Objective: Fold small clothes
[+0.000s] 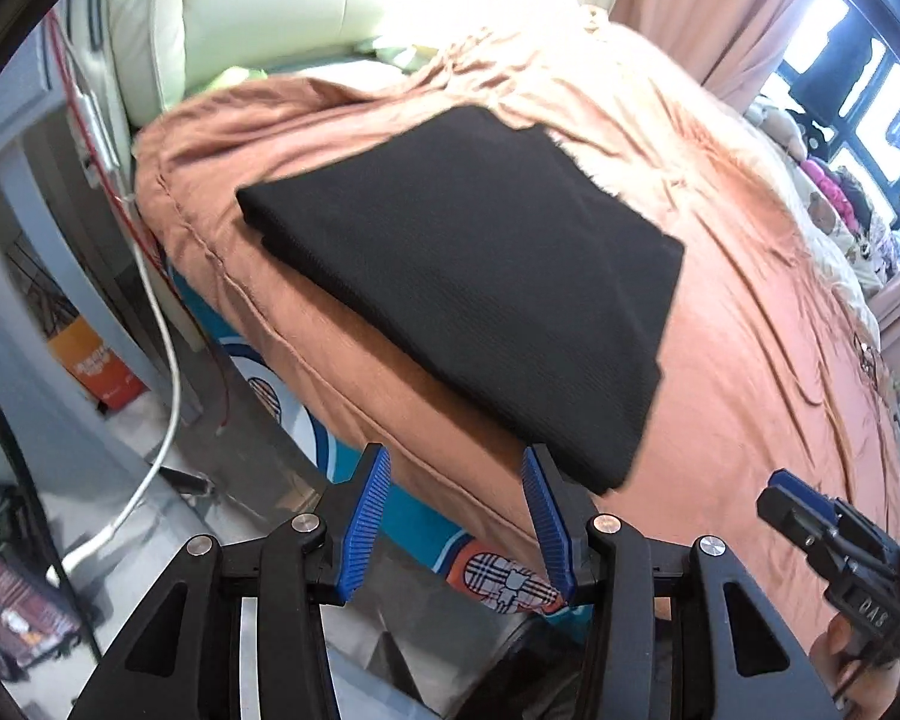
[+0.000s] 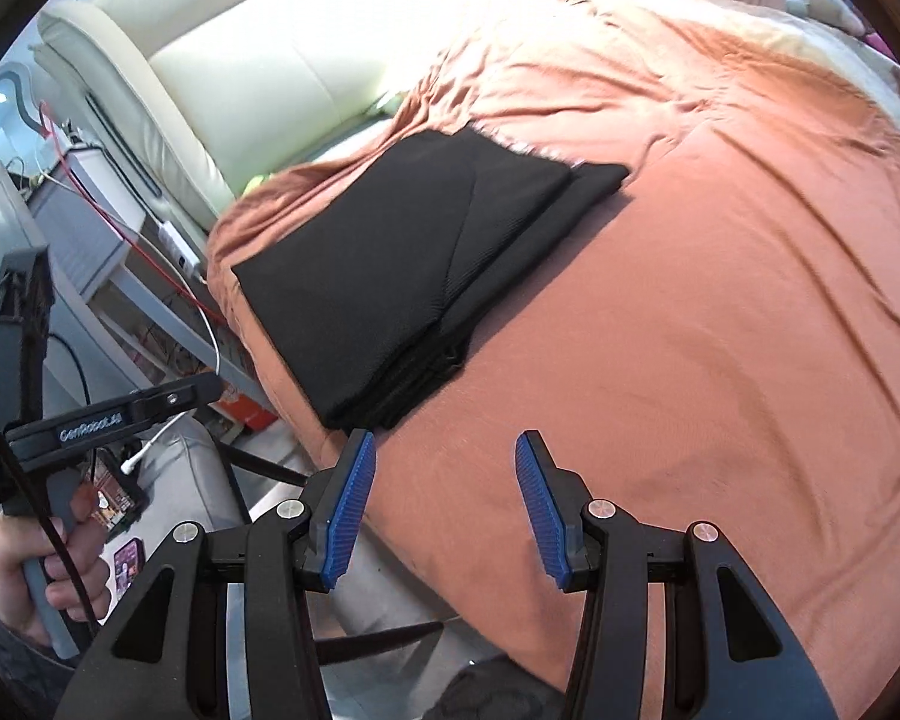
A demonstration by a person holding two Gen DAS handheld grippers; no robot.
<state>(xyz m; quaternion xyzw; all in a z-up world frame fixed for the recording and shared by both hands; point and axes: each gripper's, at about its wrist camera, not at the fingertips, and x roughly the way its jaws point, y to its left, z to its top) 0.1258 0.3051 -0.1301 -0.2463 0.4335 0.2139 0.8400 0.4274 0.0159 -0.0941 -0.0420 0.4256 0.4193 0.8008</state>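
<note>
A black garment (image 1: 474,276), folded into a flat stack of layers, lies on the orange-brown bedspread (image 1: 750,312) near the left edge of the bed, close to its far-left corner. From the right wrist view the same garment (image 2: 390,264) shows its stepped layers along the near and right edges, but the fabric is so dark that seams, sleeves or the kind of clothing cannot be made out.

The left gripper (image 1: 456,516) hangs just off the near corner of the garment with its blue pads spread and nothing between them; its right finger overlaps the garment's edge in the picture, though whether it touches cannot be told. The right gripper (image 2: 444,498) is over the bare bedspread, near the garment's near end, its pads likewise spread and empty.

Each gripper appears in the other's camera only in part: the right one is cut off at the lower right rim of the left view, and the left one shows side-on at the left of the right view, with the person's hand (image 2: 48,564) around its grey handle.

Far behind, a cream headboard (image 1: 282,0) is washed out by glare. Left of the bed, a white cable (image 1: 162,372), red wires and boxes are blurred. At the far right a window (image 1: 858,78) and some soft toys are bent by the lens and hard to read.
</note>
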